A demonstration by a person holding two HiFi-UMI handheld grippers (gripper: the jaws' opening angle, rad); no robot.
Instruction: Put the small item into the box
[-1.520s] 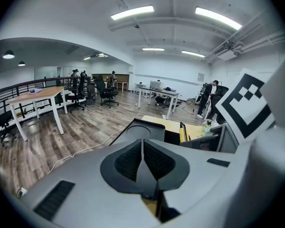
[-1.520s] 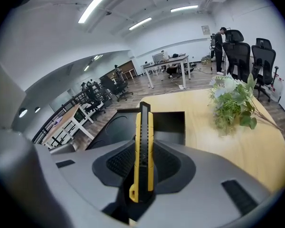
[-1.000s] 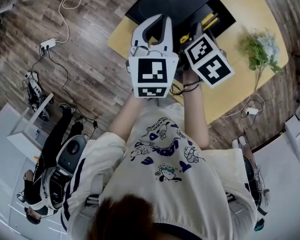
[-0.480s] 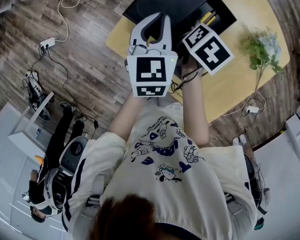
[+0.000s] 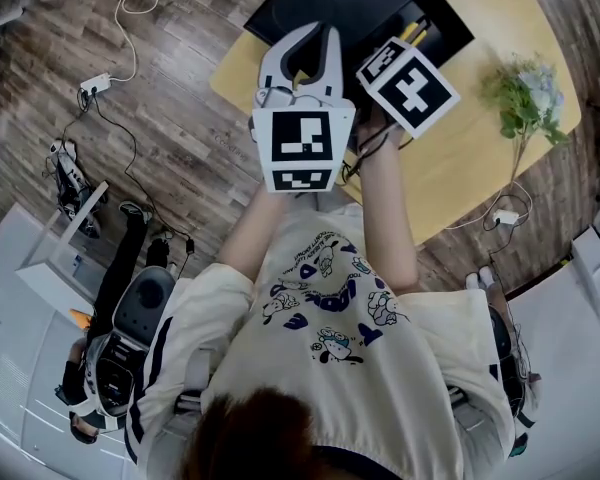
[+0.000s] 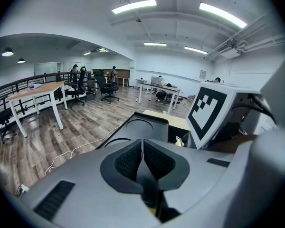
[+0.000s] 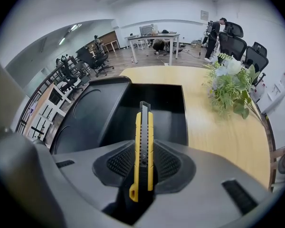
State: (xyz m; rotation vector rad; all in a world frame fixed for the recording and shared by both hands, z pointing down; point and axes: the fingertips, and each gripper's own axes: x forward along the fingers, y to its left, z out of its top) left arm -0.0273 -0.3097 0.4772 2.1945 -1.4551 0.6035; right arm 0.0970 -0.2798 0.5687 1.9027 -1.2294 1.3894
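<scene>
The right gripper (image 7: 143,161) is clamping a yellow-and-black utility knife (image 7: 143,137) between its jaws, the knife's far end pointing toward the open interior of the black box (image 7: 156,86), which is sitting on the wooden table (image 7: 218,127). The left gripper (image 6: 142,159) is hovering just beside it, jaws pressed together on nothing. A bunch of flowers (image 7: 230,87) is lying on the table right of the box

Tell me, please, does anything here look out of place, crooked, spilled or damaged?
Nothing stands out. The yellow utility knife is clamped straight in the right gripper, its tip toward the open black box on the table. The left gripper is shut and empty. Nothing spilled or broken shows.
</scene>
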